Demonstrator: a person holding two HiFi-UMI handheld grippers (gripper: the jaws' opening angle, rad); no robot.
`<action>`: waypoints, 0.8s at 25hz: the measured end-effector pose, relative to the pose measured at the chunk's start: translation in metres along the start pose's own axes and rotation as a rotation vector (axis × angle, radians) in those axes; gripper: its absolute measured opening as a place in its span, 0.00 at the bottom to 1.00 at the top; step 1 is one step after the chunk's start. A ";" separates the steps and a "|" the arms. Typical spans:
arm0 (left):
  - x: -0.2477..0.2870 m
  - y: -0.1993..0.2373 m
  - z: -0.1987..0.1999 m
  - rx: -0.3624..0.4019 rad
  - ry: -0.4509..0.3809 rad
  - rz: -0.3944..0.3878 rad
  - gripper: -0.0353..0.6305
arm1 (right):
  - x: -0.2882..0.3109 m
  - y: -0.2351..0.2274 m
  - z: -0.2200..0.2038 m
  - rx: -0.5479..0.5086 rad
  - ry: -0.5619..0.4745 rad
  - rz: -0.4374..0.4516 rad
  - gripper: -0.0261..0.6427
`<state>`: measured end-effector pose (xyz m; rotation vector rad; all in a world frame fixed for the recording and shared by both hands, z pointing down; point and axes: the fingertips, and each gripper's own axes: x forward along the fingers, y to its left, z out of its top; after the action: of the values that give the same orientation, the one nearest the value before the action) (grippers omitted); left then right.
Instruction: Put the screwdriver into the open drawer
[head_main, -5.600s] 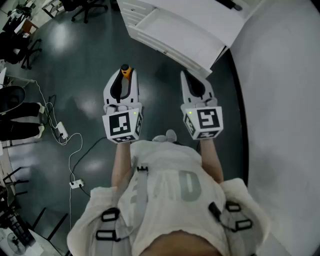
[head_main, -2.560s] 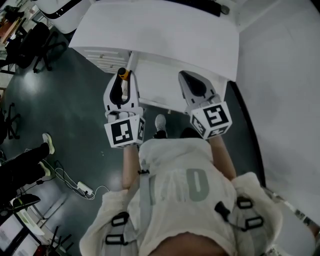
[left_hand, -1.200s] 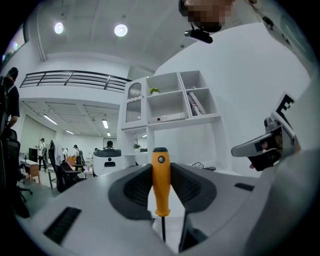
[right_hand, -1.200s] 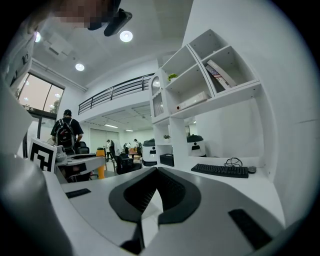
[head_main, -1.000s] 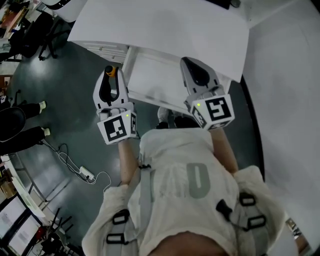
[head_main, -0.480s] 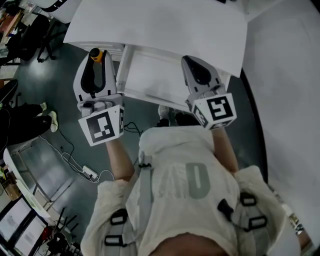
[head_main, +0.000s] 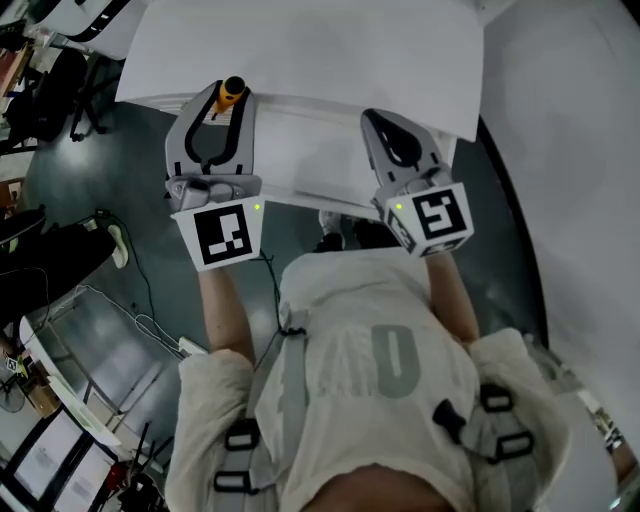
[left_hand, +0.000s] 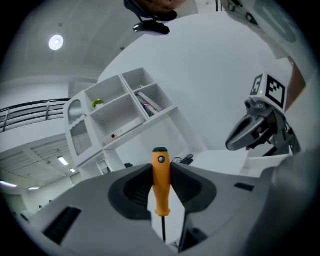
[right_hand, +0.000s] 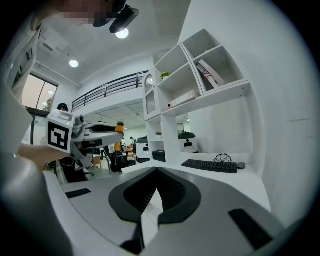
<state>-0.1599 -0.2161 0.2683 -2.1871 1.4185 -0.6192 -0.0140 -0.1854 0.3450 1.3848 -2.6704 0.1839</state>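
Observation:
The screwdriver (head_main: 233, 91) has an orange handle with a black cap and a thin dark shaft. My left gripper (head_main: 229, 101) is shut on it, with the handle sticking out past the fingertips. In the left gripper view the handle (left_hand: 160, 184) stands upright between the pads of that gripper (left_hand: 161, 169). The white open drawer (head_main: 312, 152) juts out under the desk top, and the left gripper hovers at its left end. My right gripper (head_main: 373, 121) is shut with nothing in it, over the drawer's right part. The right gripper view shows its pads (right_hand: 156, 171) meeting, and the left gripper (right_hand: 95, 131) off to the left.
A white desk top (head_main: 300, 45) lies above the drawer, with a keyboard (right_hand: 210, 165) on it and a white shelf unit (right_hand: 195, 80) above. A white wall (head_main: 570, 150) runs along the right. Cables and a power strip (head_main: 190, 345) lie on the dark floor at left.
My left gripper has swung up and to the right with the screwdriver, from beside the drawer to its left end, and has rolled. The right gripper has barely moved.

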 end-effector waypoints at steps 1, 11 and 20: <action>0.006 -0.008 -0.002 0.003 0.002 -0.021 0.22 | -0.002 -0.003 0.000 0.001 0.001 -0.004 0.05; 0.049 -0.093 -0.061 0.104 0.119 -0.272 0.22 | -0.010 -0.007 -0.008 0.021 0.067 -0.026 0.05; 0.071 -0.171 -0.113 0.165 0.225 -0.497 0.22 | -0.022 -0.019 -0.022 0.024 0.119 -0.059 0.05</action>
<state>-0.0787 -0.2344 0.4685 -2.3985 0.8710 -1.1415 0.0152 -0.1752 0.3637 1.4102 -2.5360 0.2840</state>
